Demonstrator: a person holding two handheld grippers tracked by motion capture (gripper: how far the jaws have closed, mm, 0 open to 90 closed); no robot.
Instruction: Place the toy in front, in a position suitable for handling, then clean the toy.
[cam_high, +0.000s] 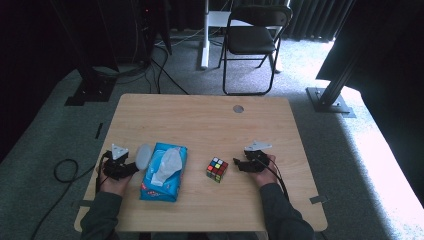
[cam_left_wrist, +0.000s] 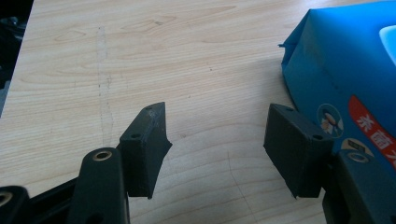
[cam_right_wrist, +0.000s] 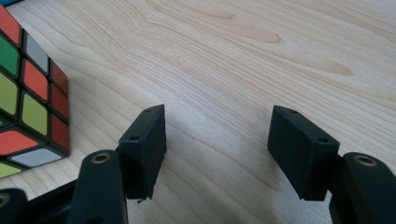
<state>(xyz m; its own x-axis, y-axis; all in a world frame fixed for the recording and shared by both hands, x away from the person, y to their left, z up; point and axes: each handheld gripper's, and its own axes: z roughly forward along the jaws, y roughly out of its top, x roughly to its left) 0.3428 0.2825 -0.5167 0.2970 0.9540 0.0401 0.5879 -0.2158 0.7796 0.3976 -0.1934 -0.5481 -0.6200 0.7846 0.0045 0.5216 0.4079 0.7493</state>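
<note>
A big wooden table (cam_high: 200, 120) holds everything. A blue tissue pack (cam_high: 164, 171) lies flat just beside the left gripper (cam_high: 134, 167), on its right side, with a white tissue (cam_high: 165, 162) poking out of the top. The left gripper's jaws are spread wide with only bare wood between them. A small color cube (cam_high: 217, 169) sits near the right gripper (cam_high: 236, 164), a little to its left, not touching. The right gripper's jaws are spread wide too and pinch nothing.

Tissue pack (cam_left_wrist: 345, 70): red label, illegible chars
</note>
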